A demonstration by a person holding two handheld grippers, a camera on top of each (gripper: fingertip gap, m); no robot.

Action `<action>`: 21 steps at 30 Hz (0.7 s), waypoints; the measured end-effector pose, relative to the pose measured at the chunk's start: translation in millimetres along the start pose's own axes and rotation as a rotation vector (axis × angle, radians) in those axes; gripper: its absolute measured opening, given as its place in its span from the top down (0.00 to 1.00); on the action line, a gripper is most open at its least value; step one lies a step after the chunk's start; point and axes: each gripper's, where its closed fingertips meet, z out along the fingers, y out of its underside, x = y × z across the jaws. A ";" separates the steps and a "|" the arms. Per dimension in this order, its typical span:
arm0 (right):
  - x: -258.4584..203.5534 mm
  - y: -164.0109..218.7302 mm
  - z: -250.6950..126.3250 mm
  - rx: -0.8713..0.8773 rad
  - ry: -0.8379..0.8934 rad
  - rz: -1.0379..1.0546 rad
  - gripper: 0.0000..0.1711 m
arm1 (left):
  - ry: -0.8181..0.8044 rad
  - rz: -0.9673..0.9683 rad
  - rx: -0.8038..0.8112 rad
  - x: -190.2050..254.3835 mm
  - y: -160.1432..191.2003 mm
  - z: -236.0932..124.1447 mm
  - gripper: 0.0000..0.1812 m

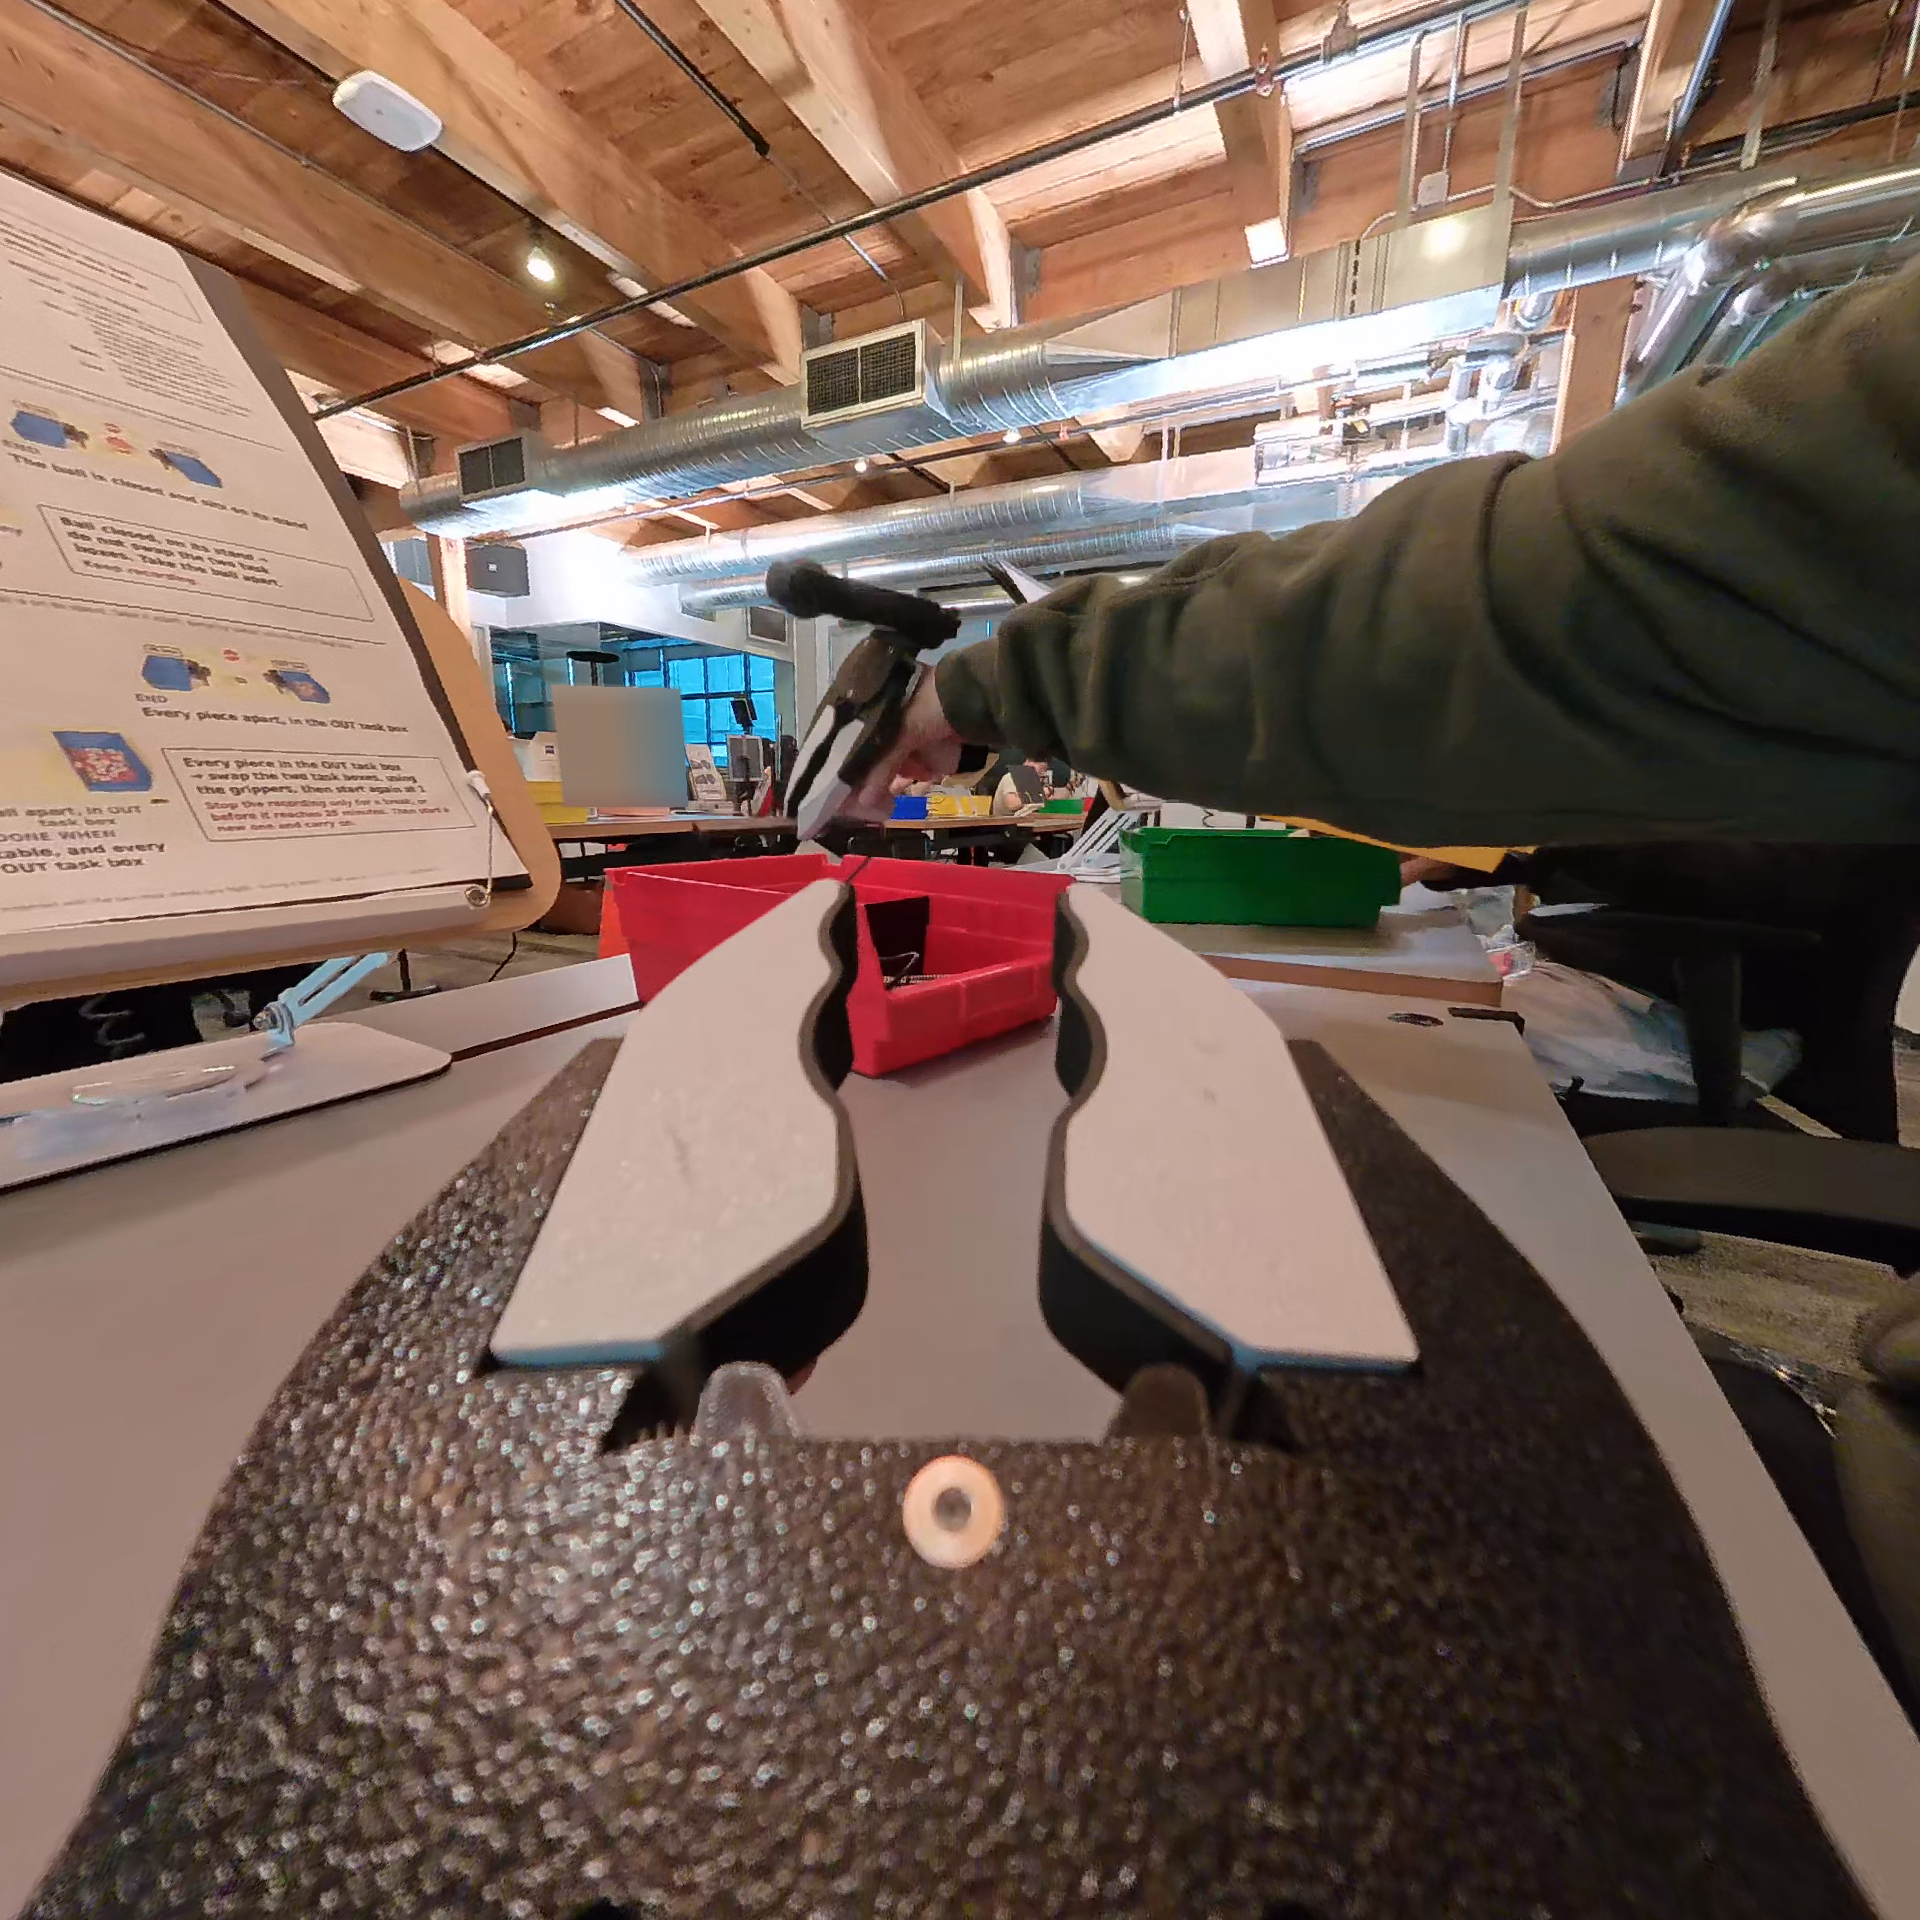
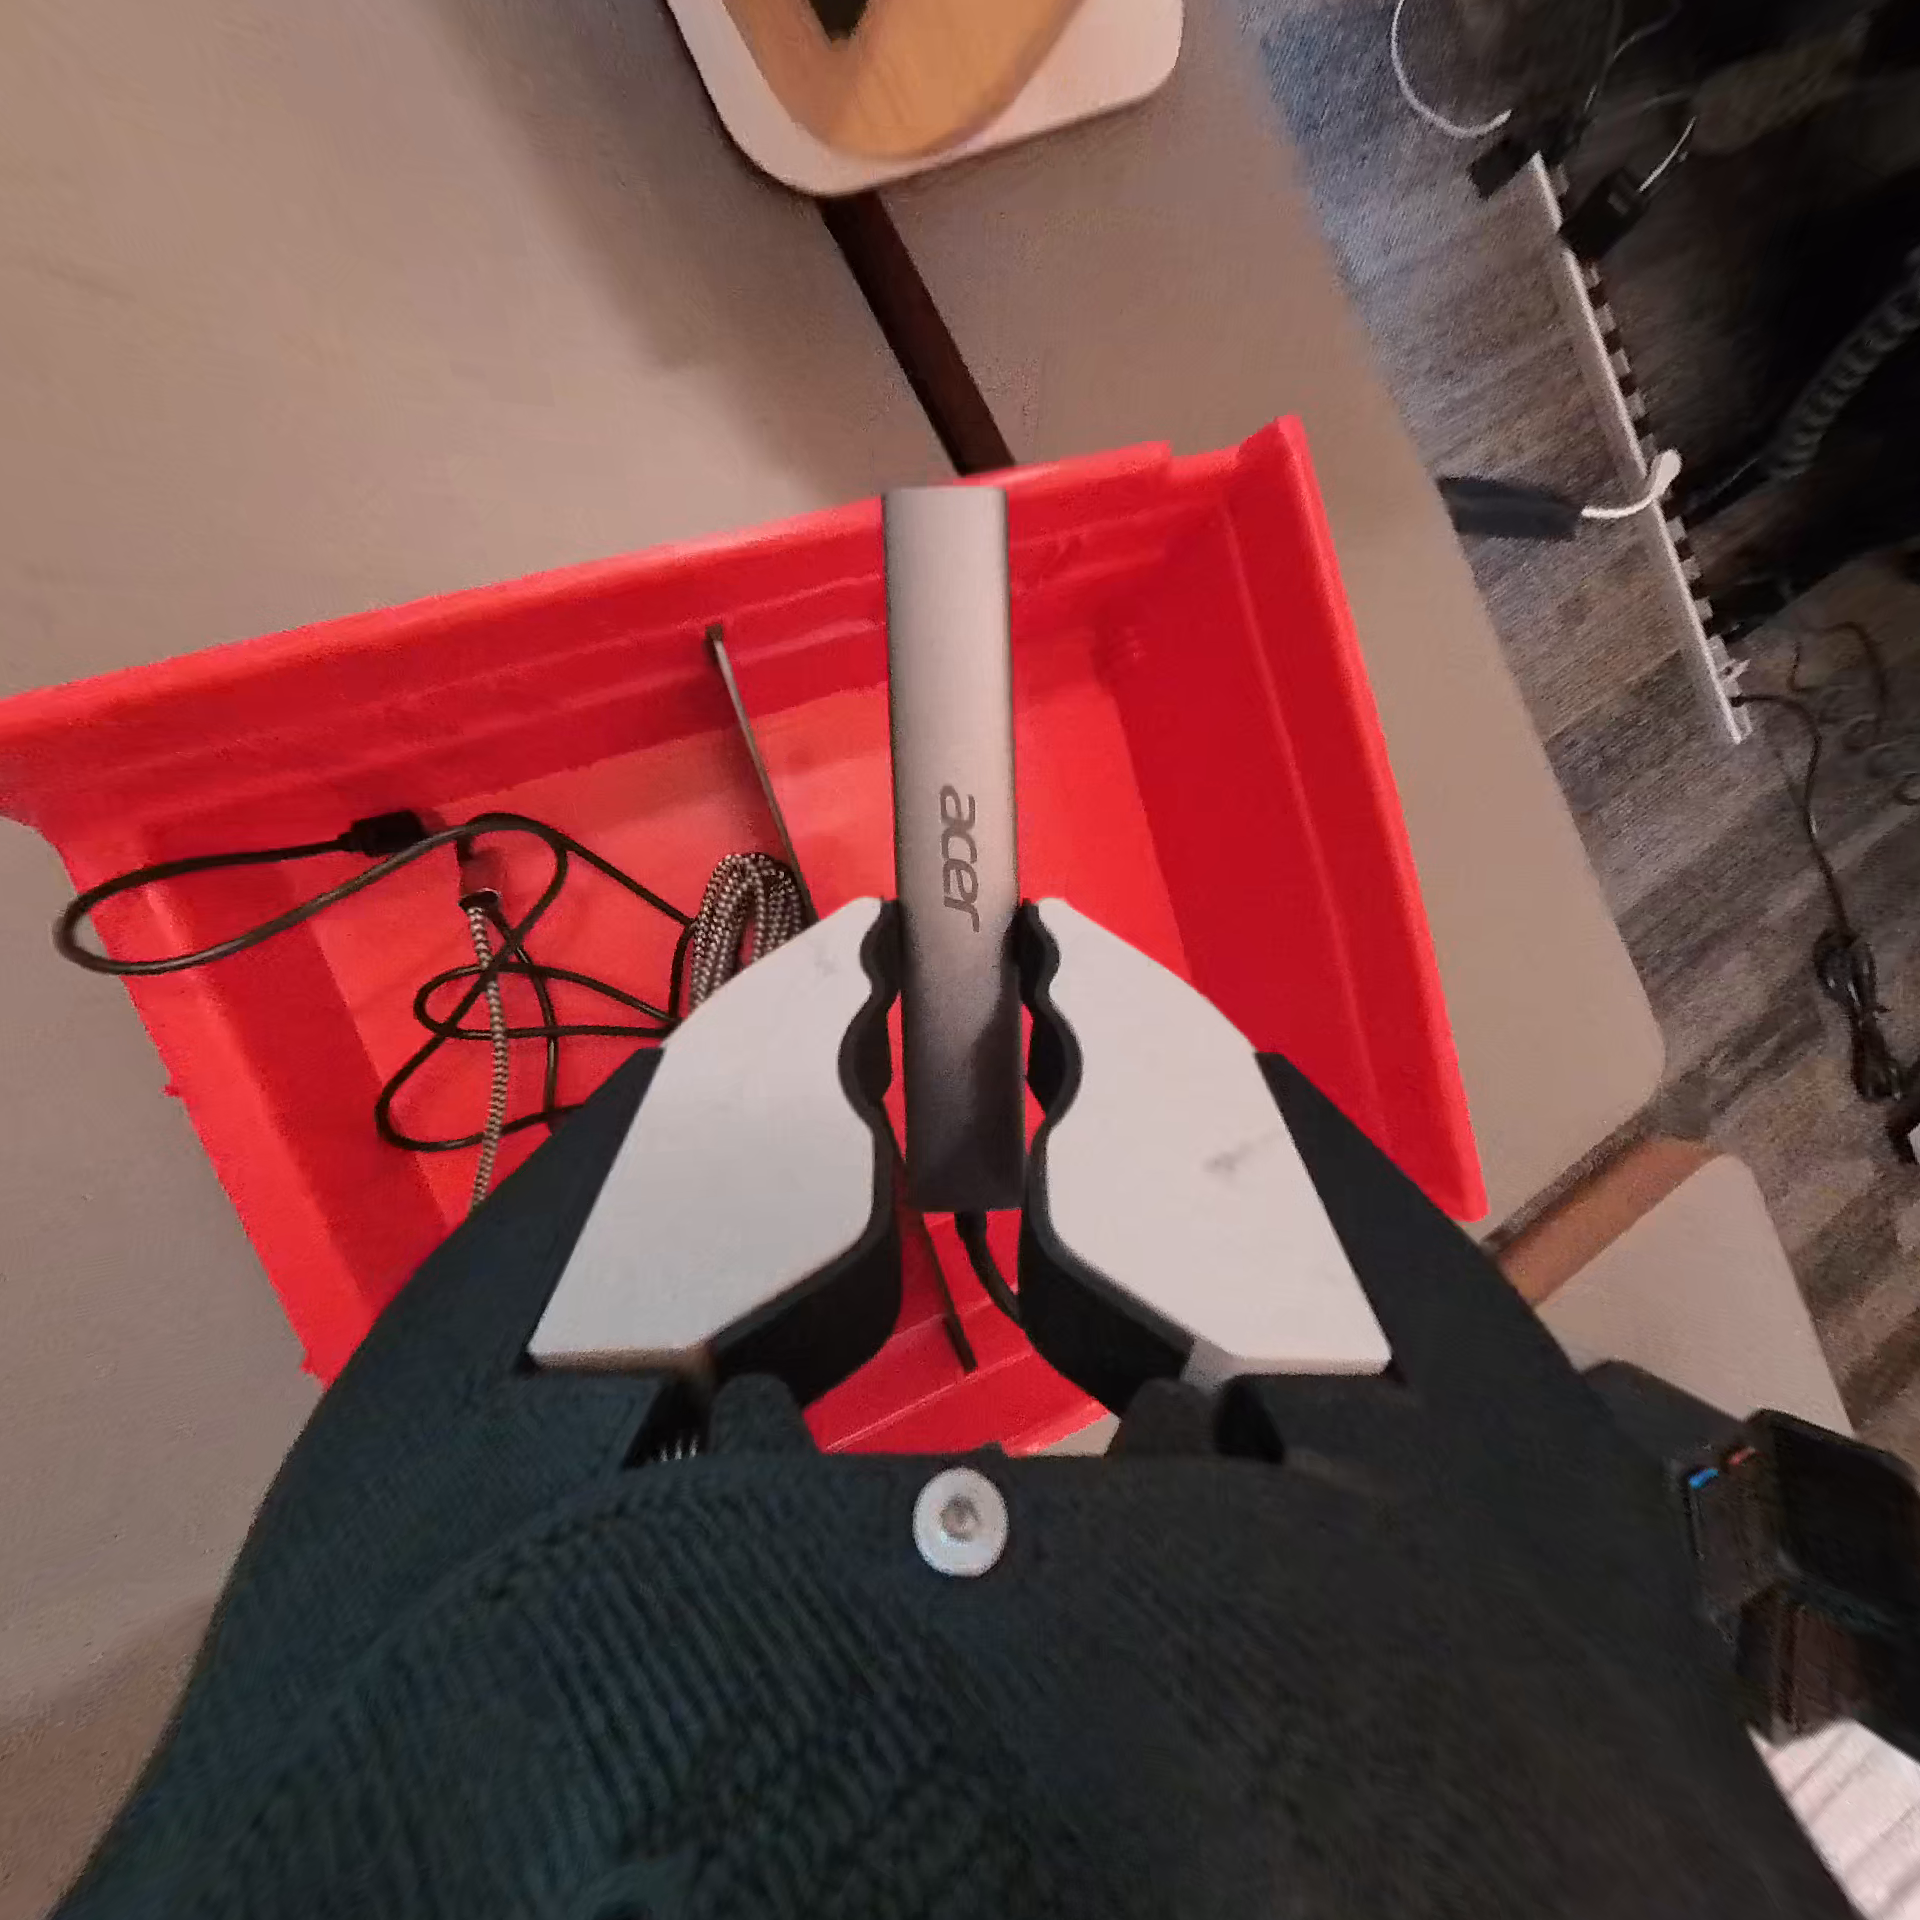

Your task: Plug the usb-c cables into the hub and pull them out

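Right gripper [image 2: 948, 925]: jaws closed on the hub [image 2: 948, 748], a slim grey metal bar. The pads clamp its two long sides near the lower end; most of the bar projects forward past the fingertips. A thin dark lead leaves the hub's near end and runs back between the jaws. The hub is held above the red bin [image 2: 1288, 790], not touching it as far as can be told.

Contents of the bin, right wrist view: a thin black cable [image 2: 260, 914] in loose loops, one loop hanging over the left wall onto the table [image 2: 364, 312]; a braided cable [image 2: 743, 904], partly coiled, tangled with the black one. A thin dark strip leans against the far wall; cannot tell what it is.

Left gripper [image 1: 951, 935]: jaws parted, gap moderate, nothing between the pads. It sits low over the grey table [image 1: 156, 1351], pointing at the red bin [image 1: 727, 925] ahead, clear of it.

Left wrist view also shows the right gripper [image 1: 831, 769] angled down over the bin, held by a hand under a dark green sleeve [image 1: 1455, 644]. An instruction sheet on a stand [image 1: 208, 623] is at left; a green bin [image 1: 1257, 878] lies farther back on the right.
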 end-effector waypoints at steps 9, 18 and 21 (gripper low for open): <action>25.9 -10.0 19.2 0.063 0.161 0.116 0.79 | 0.004 -0.005 0.004 -0.2 -0.3 -0.1 0.82; -58.6 -95.2 -26.3 0.367 0.204 0.098 0.77 | -0.036 -0.020 -0.001 -6.6 0.3 0.6 0.79; -152.7 -128.7 -27.5 0.625 0.061 0.125 0.76 | -0.086 -0.053 -0.059 -15.2 5.2 0.4 0.77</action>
